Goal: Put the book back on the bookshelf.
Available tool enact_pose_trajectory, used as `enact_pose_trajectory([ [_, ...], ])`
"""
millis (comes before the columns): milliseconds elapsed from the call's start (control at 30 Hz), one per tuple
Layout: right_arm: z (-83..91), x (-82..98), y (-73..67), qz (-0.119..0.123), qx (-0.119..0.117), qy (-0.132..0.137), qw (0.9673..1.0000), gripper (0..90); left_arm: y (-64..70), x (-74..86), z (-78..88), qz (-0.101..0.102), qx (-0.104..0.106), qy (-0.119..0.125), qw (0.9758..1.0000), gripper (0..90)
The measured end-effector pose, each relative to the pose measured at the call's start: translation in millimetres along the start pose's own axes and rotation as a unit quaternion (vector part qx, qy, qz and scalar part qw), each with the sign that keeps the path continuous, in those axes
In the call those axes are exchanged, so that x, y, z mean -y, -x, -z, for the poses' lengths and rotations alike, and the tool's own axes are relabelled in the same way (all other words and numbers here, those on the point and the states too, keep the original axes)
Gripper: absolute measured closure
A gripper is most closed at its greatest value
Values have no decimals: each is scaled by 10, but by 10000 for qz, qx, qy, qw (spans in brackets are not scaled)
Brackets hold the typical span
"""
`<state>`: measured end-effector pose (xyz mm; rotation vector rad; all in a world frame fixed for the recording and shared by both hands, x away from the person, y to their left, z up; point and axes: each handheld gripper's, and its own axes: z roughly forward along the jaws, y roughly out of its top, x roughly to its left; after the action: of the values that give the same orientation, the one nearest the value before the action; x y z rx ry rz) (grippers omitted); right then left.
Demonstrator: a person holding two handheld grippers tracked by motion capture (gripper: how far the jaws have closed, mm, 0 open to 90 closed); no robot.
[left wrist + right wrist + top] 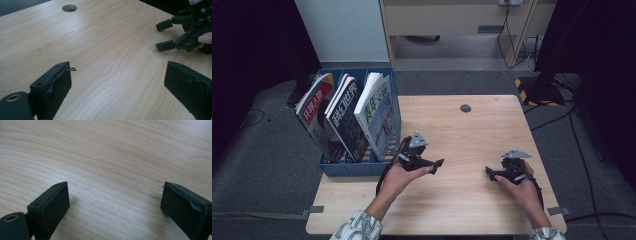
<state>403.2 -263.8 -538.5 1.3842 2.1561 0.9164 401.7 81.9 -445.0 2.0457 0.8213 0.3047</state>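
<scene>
My left gripper (438,165) is held low over the light wooden table (462,190), just right of the blue file rack (357,167). Its jaws point right and stand wide open with nothing between them (119,72). My right gripper (488,173) rests near the table's right side, pointing left toward the other one. Its jaws are open too, with bare wood between them (115,188). In the left gripper view the right gripper (161,35) shows at the upper right, jaws apart, with a fingertip on its body.
The blue rack stands at the table's left edge and holds three upright magazines: a red one (314,115), a dark one (343,120) and a pale blue one (377,112). A round cable hole (465,108) lies near the far edge. Cables trail on the floor to the right.
</scene>
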Motion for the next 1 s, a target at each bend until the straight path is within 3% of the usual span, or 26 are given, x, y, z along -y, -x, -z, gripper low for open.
enact_pose_trajectory([
  [167,0,-1,0,2,-5,-11,10000,83,62,-27,-113,-32,-32,-57,10000,66],
  [367,-2,-1,-2,14,1,-9,10000,82,118,-10,-296,-147,-203,-324,9992,69],
  [633,-2,2,-13,-25,21,1,10000,81,84,-42,-563,-86,-316,-686,9971,68],
  [900,-1,3,-16,-31,22,-2,10000,81,88,81,-763,-160,-353,-1070,9935,79],
  [1000,-1,3,-16,-30,24,-1,10000,81,79,136,-780,-189,-402,-1056,9934,77],
])
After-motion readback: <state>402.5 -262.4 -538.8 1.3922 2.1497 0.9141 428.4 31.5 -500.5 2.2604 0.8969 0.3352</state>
